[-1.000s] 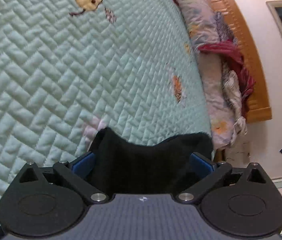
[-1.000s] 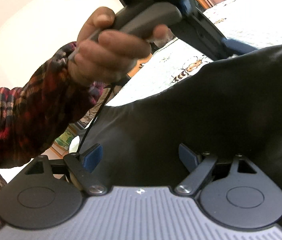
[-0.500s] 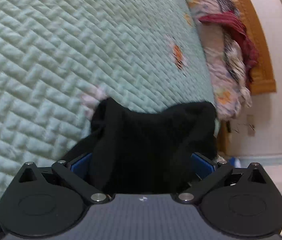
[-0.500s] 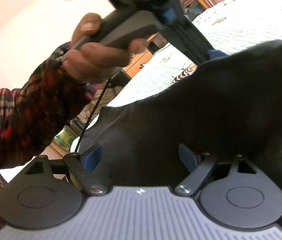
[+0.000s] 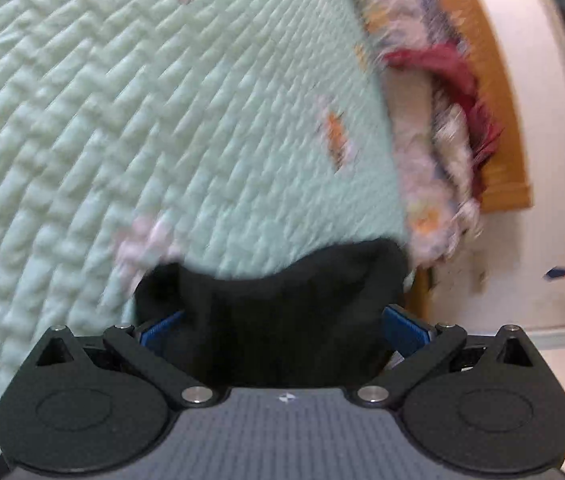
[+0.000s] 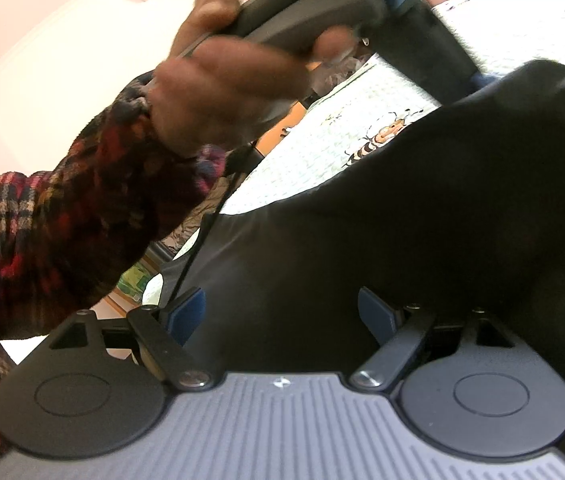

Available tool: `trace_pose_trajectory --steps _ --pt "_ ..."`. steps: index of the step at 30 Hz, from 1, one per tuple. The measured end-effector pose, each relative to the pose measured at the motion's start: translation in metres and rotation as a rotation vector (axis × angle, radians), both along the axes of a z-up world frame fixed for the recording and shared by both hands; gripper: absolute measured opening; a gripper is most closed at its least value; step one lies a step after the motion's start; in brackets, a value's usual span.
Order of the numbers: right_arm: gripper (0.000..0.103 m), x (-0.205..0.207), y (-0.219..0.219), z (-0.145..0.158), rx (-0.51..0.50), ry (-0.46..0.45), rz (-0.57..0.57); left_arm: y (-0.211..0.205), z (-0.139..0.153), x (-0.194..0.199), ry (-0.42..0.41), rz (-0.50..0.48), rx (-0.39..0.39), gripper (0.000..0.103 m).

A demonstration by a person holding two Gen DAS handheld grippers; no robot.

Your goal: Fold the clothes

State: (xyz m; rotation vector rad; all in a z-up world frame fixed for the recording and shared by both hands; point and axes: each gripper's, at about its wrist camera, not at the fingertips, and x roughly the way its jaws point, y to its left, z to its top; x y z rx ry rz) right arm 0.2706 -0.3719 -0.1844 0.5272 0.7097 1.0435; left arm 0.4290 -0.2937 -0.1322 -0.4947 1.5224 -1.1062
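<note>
Bed (image 5: 130, 128): covered by a pale green quilt with printed insects, pillows at its head. Black garment (image 6: 422, 220): raised above the bed, slack between both grippers, not lying flat. Left hand (image 6: 218, 92): in a plaid sleeve, gripping its tool's handle. Left gripper (image 5: 282, 320): pinched on a bunched edge of the garment. Right gripper (image 6: 280, 308): cloth filled the gap; its hold could not be told. Risk: the bunched cloth slipping free, giving a crooked fold.
</note>
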Motion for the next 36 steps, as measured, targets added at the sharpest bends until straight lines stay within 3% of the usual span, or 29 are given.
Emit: trace_pose_trajectory --steps 3,8,10,13,15,17,24,28,32,36 --pt "0.084 0.000 -0.002 0.000 0.005 0.003 0.000 -0.005 0.006 -0.001 -0.016 0.012 -0.059 0.102" --pt "0.084 0.002 -0.004 -0.004 0.010 0.007 0.002 -0.007 0.023 -0.015 -0.059 -0.021 -0.078 0.102" --pt "0.084 0.003 -0.004 -0.005 0.010 0.008 0.002 -0.009 0.025 -0.019 -0.078 -0.038 -0.029 0.102" --pt "0.084 0.004 -0.005 -0.007 0.010 0.009 0.002 -0.016 0.009 -0.021 -0.018 -0.061 0.099 0.102" --pt "0.084 0.004 -0.004 -0.007 0.011 0.010 0.002 -0.020 0.001 -0.021 0.006 -0.055 0.097 0.102" --pt "0.084 0.004 -0.004 -0.007 0.009 0.010 0.002 -0.022 -0.011 -0.017 0.038 -0.003 0.066 0.102" --pt "0.084 0.003 -0.003 -0.007 0.013 0.009 0.001 0.018 -0.044 0.018 0.128 0.335 -0.049 0.098" --pt "0.084 0.003 0.000 -0.002 0.012 0.010 0.001 0.029 -0.049 0.016 0.141 0.335 -0.069 0.097" --pt "0.084 0.003 0.001 -0.001 0.016 0.015 0.001 0.030 -0.045 0.014 0.103 0.328 -0.052 0.098" --pt "0.084 0.004 0.002 -0.001 0.019 0.021 0.001 0.049 -0.005 -0.003 -0.135 0.417 0.044 0.101"
